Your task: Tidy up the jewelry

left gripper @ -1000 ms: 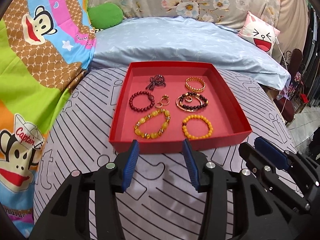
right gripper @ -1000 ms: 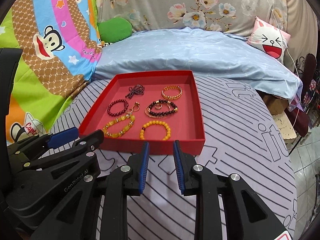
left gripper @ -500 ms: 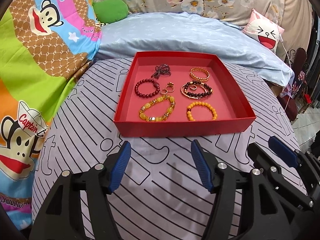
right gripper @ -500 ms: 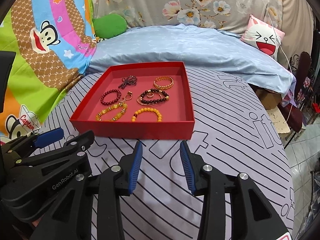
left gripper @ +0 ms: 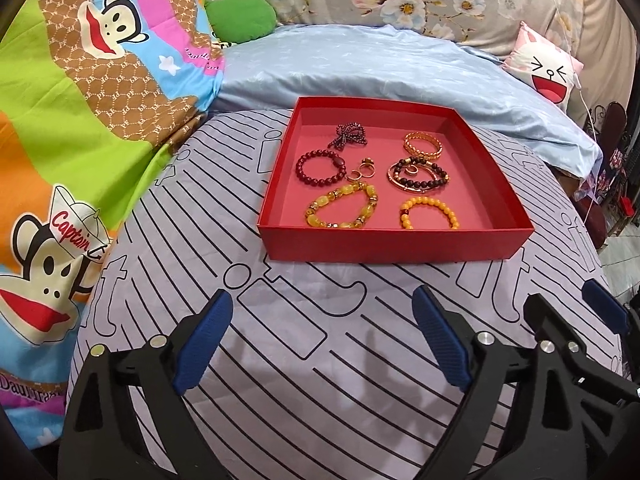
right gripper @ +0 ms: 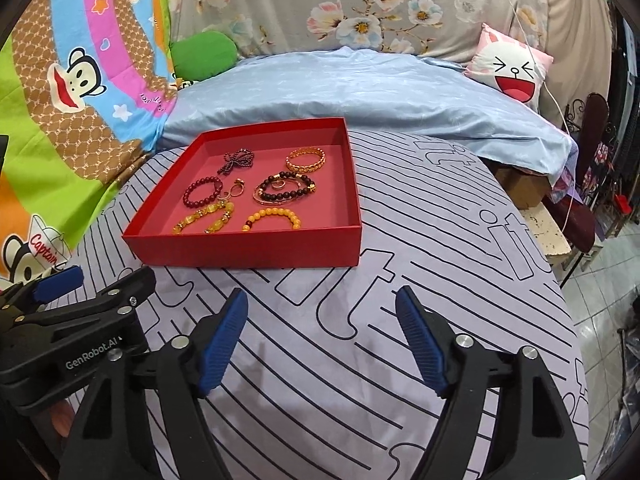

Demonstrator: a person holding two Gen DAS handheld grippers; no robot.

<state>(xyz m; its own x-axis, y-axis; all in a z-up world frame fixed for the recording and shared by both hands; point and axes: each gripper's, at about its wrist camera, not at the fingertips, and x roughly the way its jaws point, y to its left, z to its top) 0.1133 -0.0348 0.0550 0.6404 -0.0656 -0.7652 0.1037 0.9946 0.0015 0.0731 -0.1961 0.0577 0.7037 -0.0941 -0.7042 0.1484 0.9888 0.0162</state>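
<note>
A: How do the tools stand?

B: The left tool (left gripper: 322, 340) has just been spreading its jaws and they now gape wide, with only striped cloth between its blue pads (left gripper: 202, 342). The right tool (right gripper: 322, 342) has likewise just been opening, and nothing sits between its jaws either.

A: And the jewelry?

B: All in the red tray (left gripper: 392, 246), which rests on the cloth-covered surface (left gripper: 300, 380) ahead of both tools and well apart from their tips. It lies slightly right of the left tool's line, and left of the right tool's.

A: What is nearest the tools?

B: The yellow chunky bracelet (left gripper: 343, 210) and the orange bead bracelet (left gripper: 428, 213), by the near wall. Beyond them lie the dark red bead bracelet (left gripper: 320, 163), small gold rings (left gripper: 362, 170) and a dark bracelet bundle (left gripper: 418, 174). The gold bangle (left gripper: 423, 146) and a dark beaded bow (left gripper: 349, 136) sit farthest off.
</note>
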